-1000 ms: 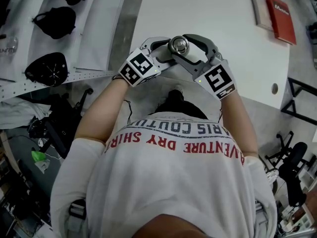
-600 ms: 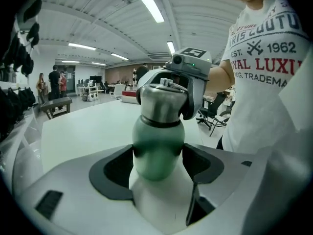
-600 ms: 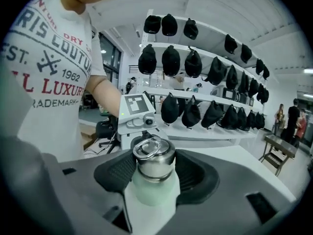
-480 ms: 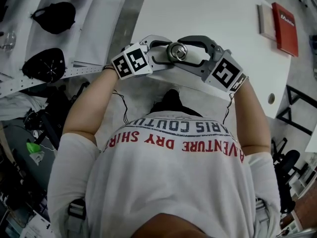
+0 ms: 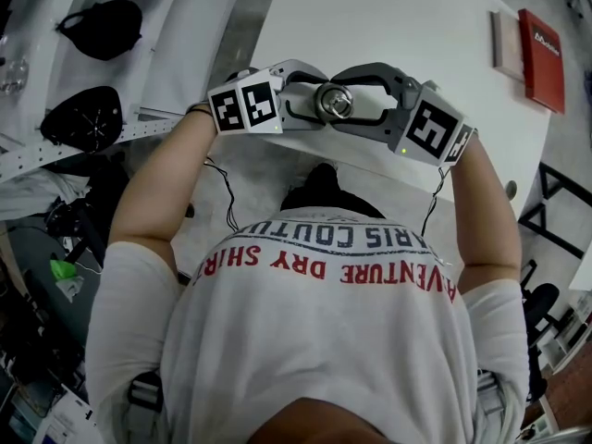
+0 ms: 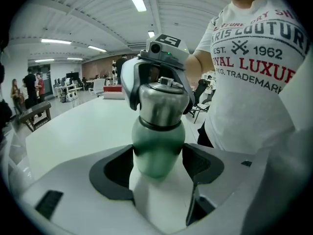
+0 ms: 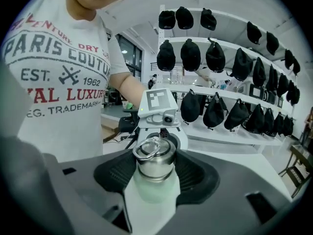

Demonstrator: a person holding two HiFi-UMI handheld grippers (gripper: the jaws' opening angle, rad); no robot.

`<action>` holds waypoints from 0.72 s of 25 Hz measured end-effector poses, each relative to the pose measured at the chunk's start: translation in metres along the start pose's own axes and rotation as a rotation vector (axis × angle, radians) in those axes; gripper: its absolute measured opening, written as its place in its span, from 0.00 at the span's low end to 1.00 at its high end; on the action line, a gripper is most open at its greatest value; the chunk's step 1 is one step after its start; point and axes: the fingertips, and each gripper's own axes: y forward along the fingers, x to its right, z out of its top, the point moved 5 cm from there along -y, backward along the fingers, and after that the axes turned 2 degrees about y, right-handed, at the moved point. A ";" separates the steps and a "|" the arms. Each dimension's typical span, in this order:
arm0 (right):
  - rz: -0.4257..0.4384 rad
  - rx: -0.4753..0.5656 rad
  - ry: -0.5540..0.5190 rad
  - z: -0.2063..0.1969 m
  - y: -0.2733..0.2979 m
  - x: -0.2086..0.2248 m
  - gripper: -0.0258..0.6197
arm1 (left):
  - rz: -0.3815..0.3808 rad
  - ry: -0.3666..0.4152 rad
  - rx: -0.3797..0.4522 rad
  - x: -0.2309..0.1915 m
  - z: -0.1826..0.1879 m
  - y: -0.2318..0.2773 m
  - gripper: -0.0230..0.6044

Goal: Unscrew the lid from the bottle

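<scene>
Gripper in the left hand [image 6: 156,166] clenched on the green body of the bottle [image 6: 158,148], held in the air over the near edge of the white counter [image 5: 370,26]. Steel lid [image 7: 154,161] with its ring seated on the neck, clamped from the opposite side by the right gripper [image 7: 155,176].

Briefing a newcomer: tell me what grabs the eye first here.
A green bottle held up before the person's chest: the left gripper clamps its body, the right gripper grips its steel lid. Beside the white table, shelves carry rows of black caps.
</scene>
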 end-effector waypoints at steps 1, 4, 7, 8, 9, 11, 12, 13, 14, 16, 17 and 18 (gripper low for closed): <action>-0.001 -0.002 0.001 0.000 0.000 0.000 0.43 | 0.001 0.002 0.000 0.000 0.000 0.000 0.56; -0.016 -0.014 0.024 0.000 0.000 -0.002 0.43 | 0.011 -0.004 0.009 0.002 0.000 0.001 0.56; -0.057 -0.050 0.052 0.000 0.001 -0.003 0.43 | 0.030 -0.025 0.025 0.002 -0.001 0.000 0.56; -0.075 -0.055 0.064 0.000 0.002 -0.004 0.46 | 0.037 -0.031 0.028 0.002 -0.001 0.000 0.56; -0.097 -0.055 0.078 0.001 0.002 -0.006 0.48 | 0.043 -0.035 0.030 0.002 -0.001 0.000 0.56; -0.167 -0.035 0.117 0.000 0.001 -0.010 0.49 | 0.059 -0.049 0.040 0.003 -0.002 0.000 0.56; -0.219 -0.015 0.142 -0.001 -0.001 -0.011 0.49 | 0.070 -0.059 0.048 0.004 -0.002 0.001 0.56; -0.275 0.012 0.174 -0.002 -0.003 -0.011 0.49 | 0.084 -0.071 0.056 0.005 -0.003 0.001 0.56; -0.331 0.045 0.210 -0.003 -0.005 -0.011 0.49 | 0.100 -0.084 0.065 0.006 -0.003 0.001 0.56; -0.424 0.117 0.276 -0.003 -0.010 -0.014 0.49 | 0.135 -0.114 0.084 0.009 -0.004 0.001 0.56; -0.459 0.145 0.298 -0.003 -0.011 -0.016 0.49 | 0.154 -0.130 0.094 0.010 -0.004 0.002 0.56; -0.492 0.162 0.312 -0.003 -0.012 -0.019 0.49 | 0.173 -0.147 0.105 0.012 -0.004 0.002 0.56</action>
